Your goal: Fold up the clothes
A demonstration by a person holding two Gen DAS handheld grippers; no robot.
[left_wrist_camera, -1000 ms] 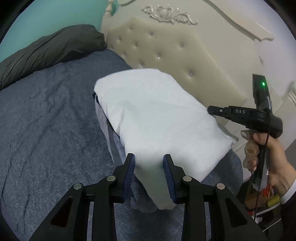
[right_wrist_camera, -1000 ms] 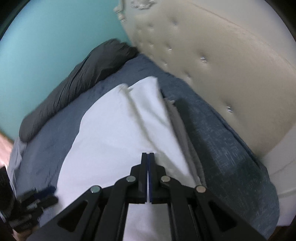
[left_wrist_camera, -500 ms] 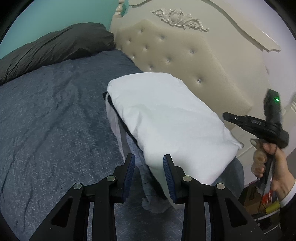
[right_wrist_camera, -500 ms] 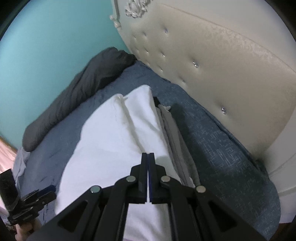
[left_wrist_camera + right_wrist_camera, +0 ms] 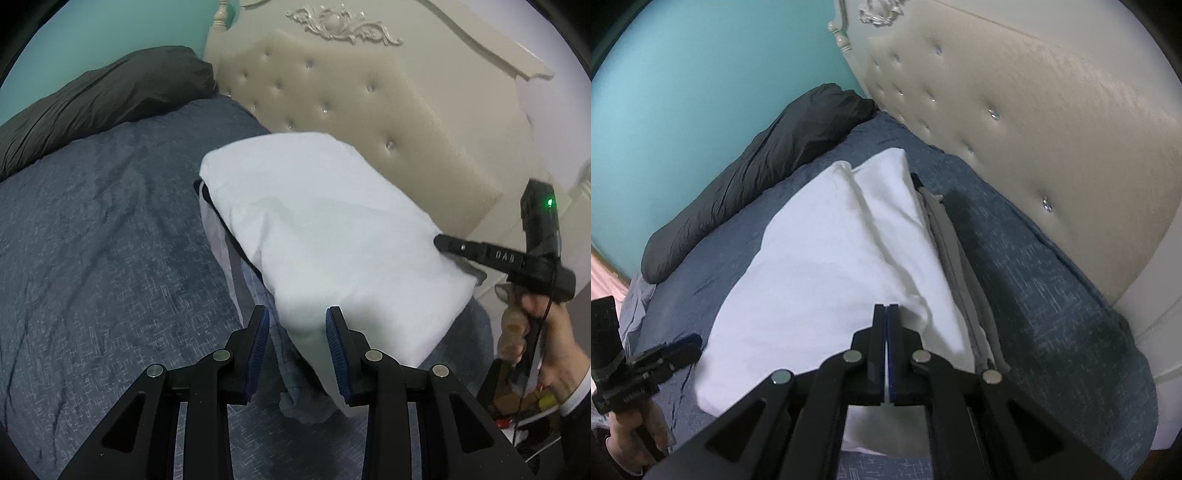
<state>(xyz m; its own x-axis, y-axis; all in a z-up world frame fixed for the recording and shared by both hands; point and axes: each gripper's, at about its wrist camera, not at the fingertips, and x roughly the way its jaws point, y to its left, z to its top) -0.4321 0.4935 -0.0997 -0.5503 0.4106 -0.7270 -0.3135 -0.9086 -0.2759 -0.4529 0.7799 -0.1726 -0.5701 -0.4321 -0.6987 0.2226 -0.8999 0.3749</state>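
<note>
A folded white garment point(image 5: 325, 229) point(image 5: 831, 266) tops a stack of folded clothes point(image 5: 255, 284) point(image 5: 955, 258) on the blue-grey bed point(image 5: 110, 240). Grey, blue and dark layers stick out under it. My left gripper point(image 5: 297, 332) point(image 5: 685, 341) is partly open at the garment's near corner, which lies between its blue pads, and they do not press on it. My right gripper point(image 5: 886, 310) is shut, with no cloth seen between its pads. In the left wrist view the right gripper point(image 5: 439, 242) has its tip at the garment's right edge.
A cream tufted headboard point(image 5: 351, 110) point(image 5: 1034, 92) runs close behind the stack. A dark grey pillow point(image 5: 103, 99) point(image 5: 775, 166) lies at the far end against the teal wall. A hand point(image 5: 546, 332) holds the right gripper above floor clutter point(image 5: 532, 402) beside the bed.
The right gripper's tip swung off the white garment's right edge and has come back to it. The left gripper keeps the same opening at the near corner.
</note>
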